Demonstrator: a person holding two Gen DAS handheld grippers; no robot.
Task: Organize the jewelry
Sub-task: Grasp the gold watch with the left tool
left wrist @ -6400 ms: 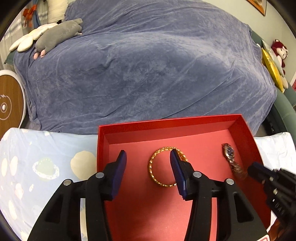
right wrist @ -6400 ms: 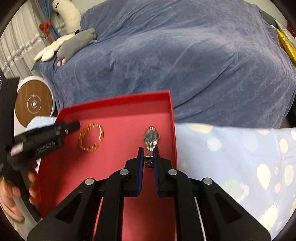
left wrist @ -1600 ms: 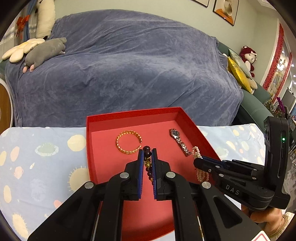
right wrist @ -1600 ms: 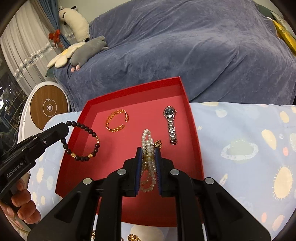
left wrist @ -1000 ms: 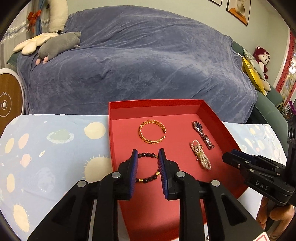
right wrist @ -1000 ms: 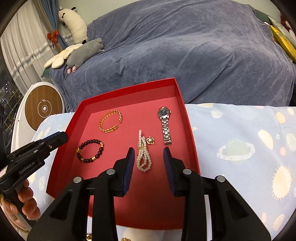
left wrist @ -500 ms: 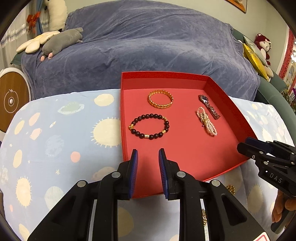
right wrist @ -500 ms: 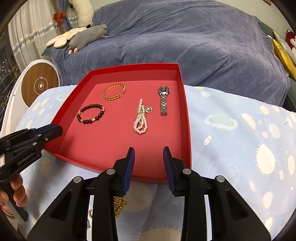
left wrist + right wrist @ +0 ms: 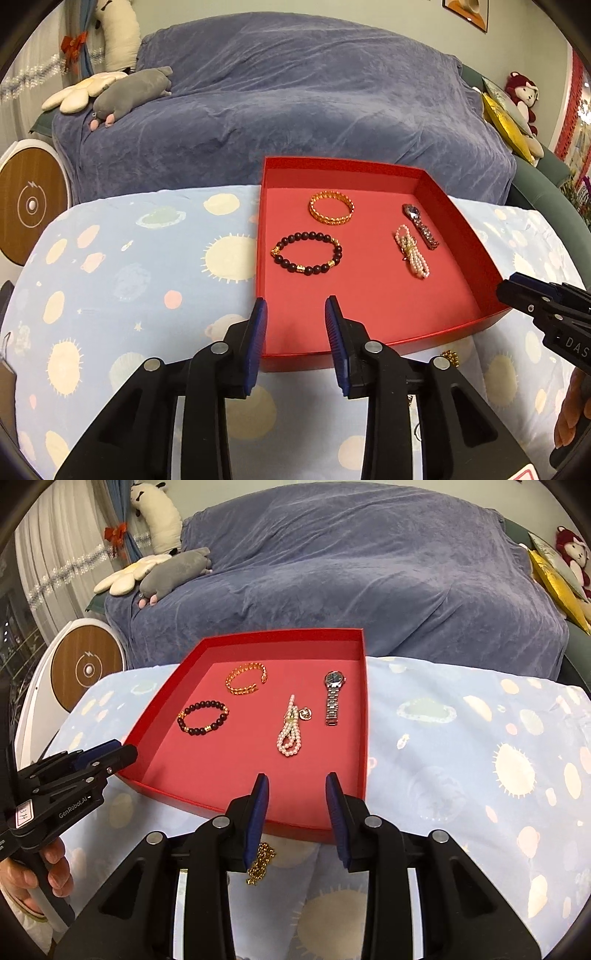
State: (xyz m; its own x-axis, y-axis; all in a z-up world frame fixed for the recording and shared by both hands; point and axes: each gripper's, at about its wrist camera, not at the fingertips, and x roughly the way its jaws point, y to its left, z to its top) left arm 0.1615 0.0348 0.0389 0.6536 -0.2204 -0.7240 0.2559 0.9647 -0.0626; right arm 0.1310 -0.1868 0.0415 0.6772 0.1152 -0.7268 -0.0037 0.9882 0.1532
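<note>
Four pieces are laid in the red tray (image 9: 461, 229). The left claw (image 9: 295, 306) is opening, empty; the right claw (image 9: 297, 781) is held parted, empty.

Red tray (image 9: 364, 716), 3 bracelets (image 9: 202, 716) + watch (image 9: 332, 697) inside

Left wrist view near the red tray's (image 9: 369, 356) front-left corner, right wrist view near its (image 9: 288, 829) front edge — both angled down, sharing the tray.
</note>
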